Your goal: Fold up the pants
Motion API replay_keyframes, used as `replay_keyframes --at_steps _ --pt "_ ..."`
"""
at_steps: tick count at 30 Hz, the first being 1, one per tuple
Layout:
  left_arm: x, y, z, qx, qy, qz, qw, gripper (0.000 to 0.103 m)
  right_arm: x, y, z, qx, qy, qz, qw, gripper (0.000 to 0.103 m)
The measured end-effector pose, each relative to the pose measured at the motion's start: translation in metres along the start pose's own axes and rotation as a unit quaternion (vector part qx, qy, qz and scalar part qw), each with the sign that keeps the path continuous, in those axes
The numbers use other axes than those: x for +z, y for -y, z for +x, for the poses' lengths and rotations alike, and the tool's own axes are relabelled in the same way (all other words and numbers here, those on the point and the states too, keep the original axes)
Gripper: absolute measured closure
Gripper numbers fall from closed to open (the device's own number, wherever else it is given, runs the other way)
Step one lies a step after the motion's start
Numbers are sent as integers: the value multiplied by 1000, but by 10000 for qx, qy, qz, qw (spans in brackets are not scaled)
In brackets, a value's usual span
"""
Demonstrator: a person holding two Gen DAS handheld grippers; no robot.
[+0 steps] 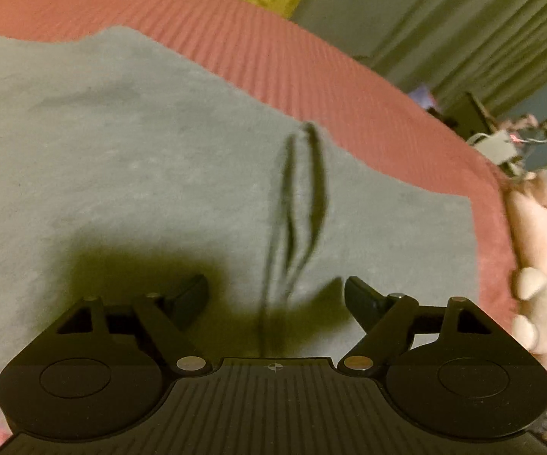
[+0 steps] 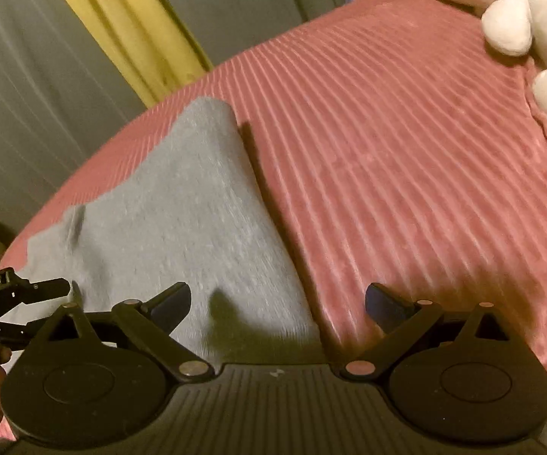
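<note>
The grey knit pants [image 1: 129, 159] lie spread flat on the bed's pink ribbed bedspread [image 1: 311, 64], filling the left and centre of the left wrist view, with their dark drawstring [image 1: 304, 197] trailing down the middle of the frame. The left hand-held gripper [image 1: 275, 295] hovers just above the cloth at the lower centre, released: its two black fingers [image 1: 192, 295] stand well apart with only the drawstring's lower end and a shadow between them, nothing pinched.

In the right wrist view the pants [image 2: 182, 204] taper toward the upper left of the frame, one folded edge running diagonally beside bare bedspread [image 2: 406, 151]. The right hand-held gripper [image 2: 277, 303] is also released, its jaws wide, straddling that edge at the lower centre without touching it.

A pale plush toy [image 2: 531, 19] sits at the upper right. Grey and yellow curtains [image 2: 121, 26] hang behind the bed.
</note>
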State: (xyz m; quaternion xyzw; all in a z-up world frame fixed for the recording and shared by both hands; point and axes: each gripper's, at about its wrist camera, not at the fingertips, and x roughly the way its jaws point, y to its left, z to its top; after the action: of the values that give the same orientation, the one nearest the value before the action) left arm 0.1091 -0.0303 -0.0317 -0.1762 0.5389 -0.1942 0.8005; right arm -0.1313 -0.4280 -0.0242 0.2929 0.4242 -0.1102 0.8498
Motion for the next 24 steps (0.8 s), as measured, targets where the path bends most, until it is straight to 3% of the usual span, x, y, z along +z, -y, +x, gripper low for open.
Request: replay_keyframes --at_steps 3,5,7,9,11,13,14,20,24 --pt "2 -5 11 -549 -341 -226 9977 30 2 0 8 -59 -62 -31 10000 4" --pt "0 -7 25 -736 -633 -258 9949 30 2 -3 10 -61 -40 -51 10000 4" --pt "-1 -7 32 -788 -656 -181 9946 29 1 -3 6 -44 -15 -45 10000 4" --pt "2 -9 37 -924 -717 -432 9922 21 -3 -2 5 -13 17 9 10000 4" --pt "5 -6 43 -967 -772 -570 9907 22 -3 -1 5 82 67 93 9999 4" --pt "6 -1 46 -814 -720 -528 9927 41 -2 1 6 158 93 176 9997 4" --pt "5 2 47 -636 -748 -466 9941 71 -1 1 8 151 86 208 9996 4" --pt "2 9 33 -609 -607 -481 9951 82 -2 0 6 152 132 267 9994 4" --pt "11 27 10 -545 -522 4 9971 84 -2 3 6 197 206 390 9988 4"
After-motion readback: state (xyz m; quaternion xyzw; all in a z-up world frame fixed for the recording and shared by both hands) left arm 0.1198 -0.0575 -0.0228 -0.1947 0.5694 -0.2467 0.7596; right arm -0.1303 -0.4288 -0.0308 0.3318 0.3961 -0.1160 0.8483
